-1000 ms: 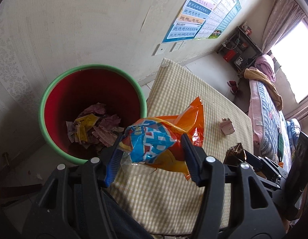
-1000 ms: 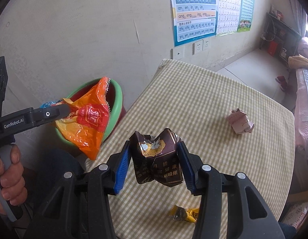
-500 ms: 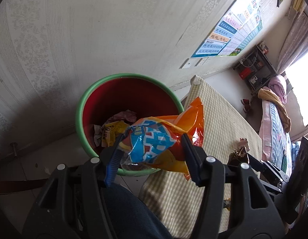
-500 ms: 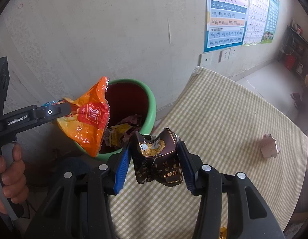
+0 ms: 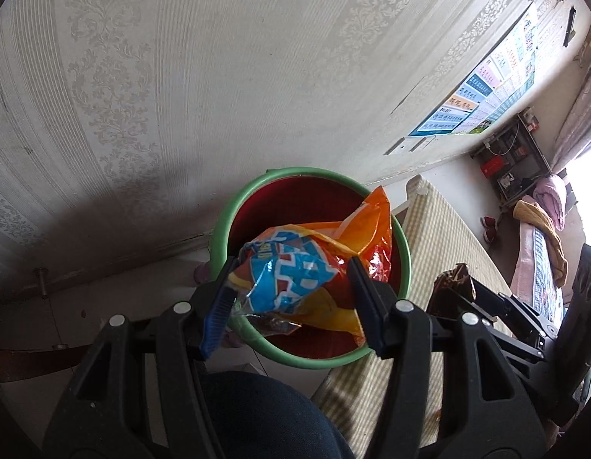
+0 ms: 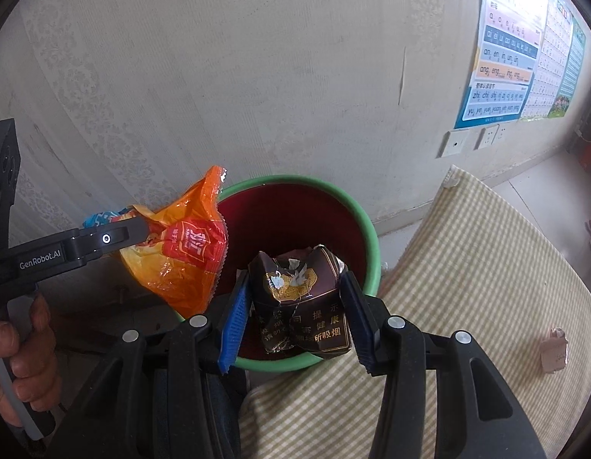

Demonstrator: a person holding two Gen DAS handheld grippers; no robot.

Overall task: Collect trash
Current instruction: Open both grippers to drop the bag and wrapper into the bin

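My left gripper (image 5: pixel 291 302) is shut on an orange and blue snack bag (image 5: pixel 295 275), which hangs over the red bin with a green rim (image 5: pixel 404 244). From the right wrist view the same snack bag (image 6: pixel 184 256) hangs at the bin's left edge, held by the left gripper (image 6: pixel 142 229). My right gripper (image 6: pixel 295 313) is shut on a crumpled dark brown cigarette pack (image 6: pixel 299 298), held above the near side of the bin (image 6: pixel 374 237). The pack (image 5: pixel 452 287) also shows at the right of the left wrist view.
The bin stands on the floor against a patterned wall, beside a table under a checked yellow cloth (image 6: pixel 467 267). A small crumpled pink wrapper (image 6: pixel 554 350) lies on the cloth at the right. A person's hand (image 6: pixel 20 348) grips the left tool's handle. A dark-trousered leg (image 5: pixel 257 417) is below.
Both grippers have swung left from above the table to above the bin, still holding the snack bag and the cigarette pack. The bin now sits under both.
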